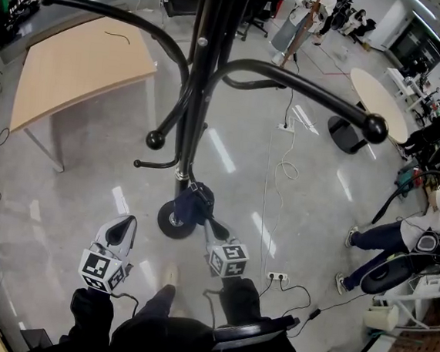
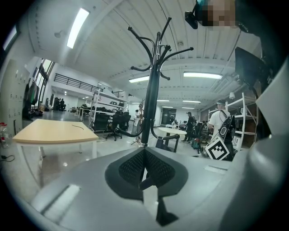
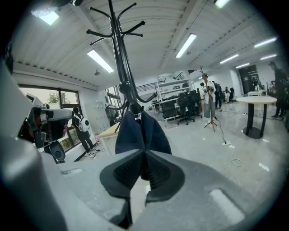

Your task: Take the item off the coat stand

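With its jaws clamped on the dark blue item point(image 3: 135, 133) hanging just ahead, the right gripper point(image 3: 144, 154) is placed to lift it off the coat stand point(image 3: 118, 58), while the left gripper point(image 2: 145, 152) sits closed and empty.

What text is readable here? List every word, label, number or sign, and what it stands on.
No readable words, numbers or brands in any view.
On the left gripper, marker cube: square pattern only, no letters.
On the right gripper, marker cube: the same.
On the coat stand, the dark item: no label shows.
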